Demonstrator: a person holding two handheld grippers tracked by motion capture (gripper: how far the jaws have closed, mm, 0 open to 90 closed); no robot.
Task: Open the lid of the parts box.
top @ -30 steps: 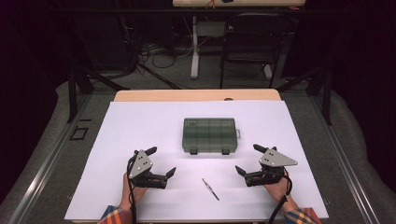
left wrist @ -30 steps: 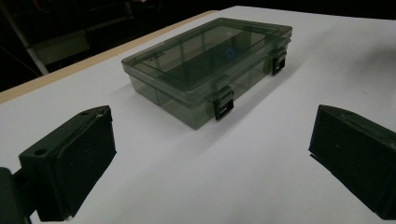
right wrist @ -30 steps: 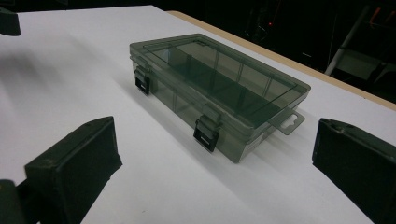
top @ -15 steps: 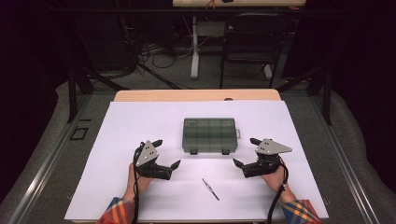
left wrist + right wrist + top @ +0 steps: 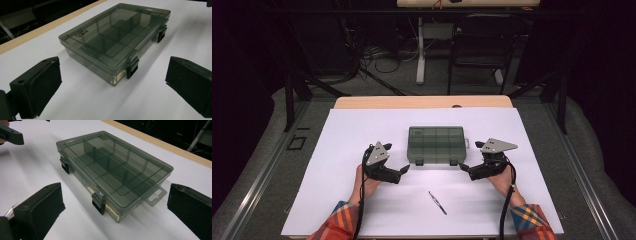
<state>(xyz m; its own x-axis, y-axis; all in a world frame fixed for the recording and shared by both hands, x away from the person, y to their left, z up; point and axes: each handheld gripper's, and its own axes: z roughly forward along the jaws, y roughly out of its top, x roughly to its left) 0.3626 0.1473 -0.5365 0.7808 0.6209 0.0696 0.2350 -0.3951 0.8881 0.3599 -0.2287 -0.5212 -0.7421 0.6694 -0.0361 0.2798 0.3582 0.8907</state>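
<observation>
The left tool (image 5: 401,166) and the right tool (image 5: 466,162) both stand with jaws spread wide and hold nothing, each aimed at a front corner of the compartment box (image 5: 436,145) between them. The smoky clear box lies flat near the middle of the white worktop (image 5: 347,130), lid down, its two front latches (image 5: 132,67) closed. A pair of tweezers (image 5: 437,203) lies nearer the person, apart from both tools.
</observation>
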